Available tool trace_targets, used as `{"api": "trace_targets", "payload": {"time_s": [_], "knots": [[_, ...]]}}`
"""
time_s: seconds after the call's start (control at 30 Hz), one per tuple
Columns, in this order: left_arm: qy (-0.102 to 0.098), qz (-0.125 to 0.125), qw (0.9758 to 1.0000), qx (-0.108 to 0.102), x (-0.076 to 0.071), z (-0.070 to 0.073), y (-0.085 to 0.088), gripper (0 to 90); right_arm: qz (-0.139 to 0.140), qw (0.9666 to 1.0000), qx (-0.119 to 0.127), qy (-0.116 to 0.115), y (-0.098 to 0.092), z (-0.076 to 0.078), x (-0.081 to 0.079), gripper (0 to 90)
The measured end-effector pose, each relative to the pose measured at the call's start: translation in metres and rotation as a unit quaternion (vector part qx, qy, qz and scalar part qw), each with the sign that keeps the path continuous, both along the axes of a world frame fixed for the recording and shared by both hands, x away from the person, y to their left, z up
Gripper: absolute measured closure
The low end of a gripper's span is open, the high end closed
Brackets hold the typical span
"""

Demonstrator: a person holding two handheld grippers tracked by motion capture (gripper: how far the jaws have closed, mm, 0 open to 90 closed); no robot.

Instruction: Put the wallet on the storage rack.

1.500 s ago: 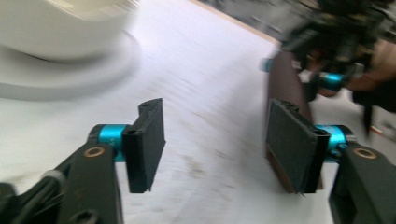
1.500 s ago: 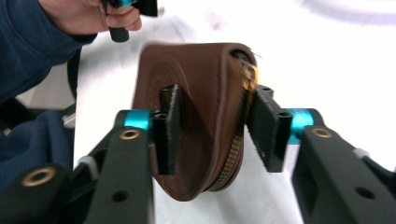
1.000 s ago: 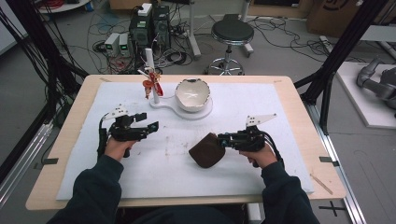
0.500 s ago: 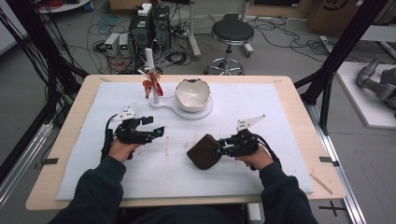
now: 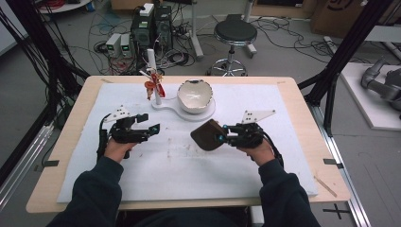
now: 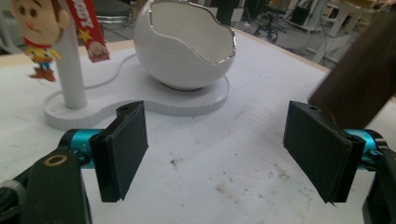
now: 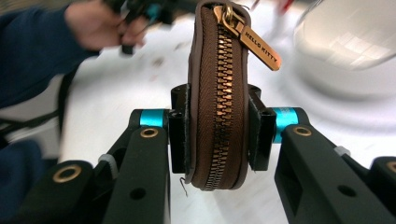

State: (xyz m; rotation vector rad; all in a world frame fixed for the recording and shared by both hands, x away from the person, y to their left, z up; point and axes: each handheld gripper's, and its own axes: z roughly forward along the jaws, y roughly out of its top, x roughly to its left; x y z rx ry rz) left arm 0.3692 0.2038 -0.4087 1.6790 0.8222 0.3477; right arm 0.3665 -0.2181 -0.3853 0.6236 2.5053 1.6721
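My right gripper (image 5: 222,137) is shut on a brown zip pouch (image 5: 207,135), held clear of the white mat at centre right. In the right gripper view the pouch (image 7: 217,98) stands on edge between the jaws, its brass zip facing the camera and a tan pull tag (image 7: 261,48) hanging at the top. My left gripper (image 5: 153,129) hovers open over the mat's left half, with nothing between its fingers (image 6: 122,151). A dark corner of the pouch (image 6: 364,79) shows at the right of the left gripper view.
A white egg-shaped bowl (image 5: 194,96) sits on a white base (image 5: 165,104) at the back middle, beside a white post (image 5: 152,71) with a small cowboy figure (image 6: 39,35) hanging on it. The white mat (image 5: 189,165) covers most of the wooden table (image 5: 307,118).
My right gripper has lifted the pouch and carried it back toward the bowl. My left gripper has shifted slightly and stays open.
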Motion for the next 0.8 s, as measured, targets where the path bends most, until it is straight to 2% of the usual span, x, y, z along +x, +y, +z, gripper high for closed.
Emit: {"api": "trace_targets", "payload": {"time_s": [0.1, 0.2, 0.3, 0.4, 0.47, 0.53, 0.63, 0.8], "knots": [[-0.021, 0.004, 0.9997, 0.006, 0.000, 0.003, 0.007, 20.9, -0.026, 0.9992, 0.018, -0.026, 0.001, 0.012, 0.013, 68.0], [-0.018, 0.018, 0.9997, 0.002, 0.002, 0.002, 0.016, 20.8, -0.042, 0.9976, 0.030, -0.045, 0.009, 0.023, 0.030, 68.0], [-0.012, 0.029, 0.9995, 0.001, 0.003, 0.000, 0.022, 20.8, -0.052, 0.9963, 0.028, -0.063, 0.022, 0.033, 0.049, 68.0], [-0.011, 0.032, 0.9994, -0.001, 0.004, 0.000, 0.025, 20.8, -0.059, 0.9952, 0.031, -0.072, 0.037, 0.041, 0.068, 68.0], [-0.008, 0.032, 0.9995, -0.002, 0.004, 0.000, 0.025, 20.8, -0.069, 0.9941, 0.025, -0.080, 0.046, 0.044, 0.081, 68.0], [-0.008, 0.032, 0.9995, -0.003, 0.004, -0.001, 0.025, 20.8, -0.081, 0.9930, 0.017, -0.084, 0.053, 0.044, 0.093, 68.0], [-0.007, 0.031, 0.9995, -0.003, 0.004, -0.001, 0.025, 20.8, -0.105, 0.9902, 0.011, -0.092, 0.061, 0.036, 0.109, 68.0], [-0.004, 0.028, 0.9996, -0.001, 0.004, -0.003, 0.024, 20.8, -0.132, 0.9889, -0.006, -0.068, 0.065, 0.014, 0.127, 67.9]]}}
